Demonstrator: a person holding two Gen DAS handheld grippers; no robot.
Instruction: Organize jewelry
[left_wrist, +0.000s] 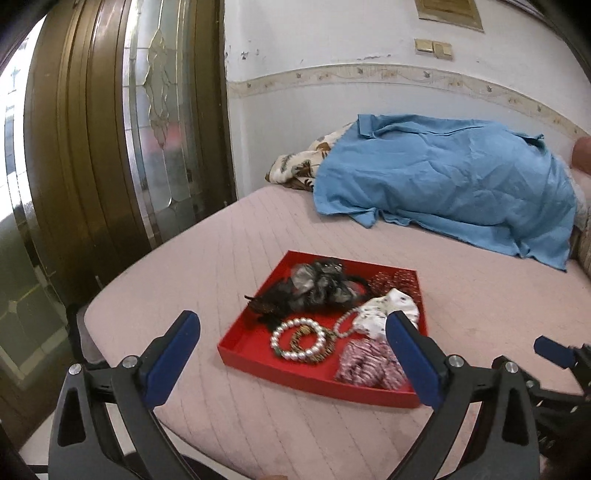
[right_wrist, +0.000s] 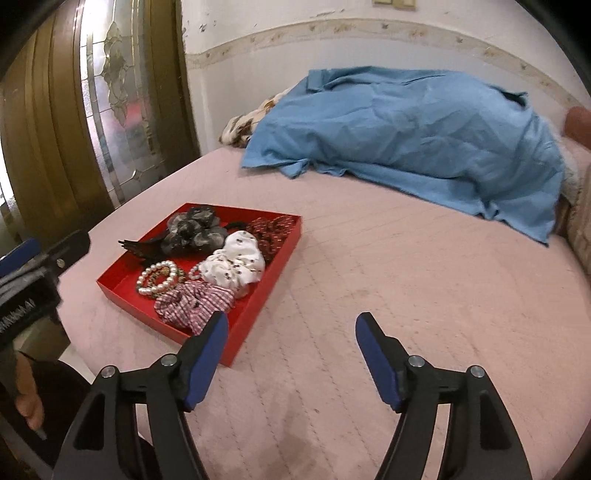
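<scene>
Pink quilted bedcover (right_wrist: 369, 280); blue cloth (left_wrist: 443, 184) over floral bedding (left_wrist: 295, 162); stained-glass door (left_wrist: 159, 110) left.

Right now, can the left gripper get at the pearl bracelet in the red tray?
Probably yes. The left gripper is open, and the pearl bracelet lies uncovered near the red tray's front wall, just ahead between the jaws.

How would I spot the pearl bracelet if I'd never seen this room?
Find the pink bed, then the shallow red tray lying on it. In the tray's near-left part lies the pearl bracelet, a ring of round white beads. Everything around it is soft fabric: a checked scrunchie beside it, a white one behind.
</scene>
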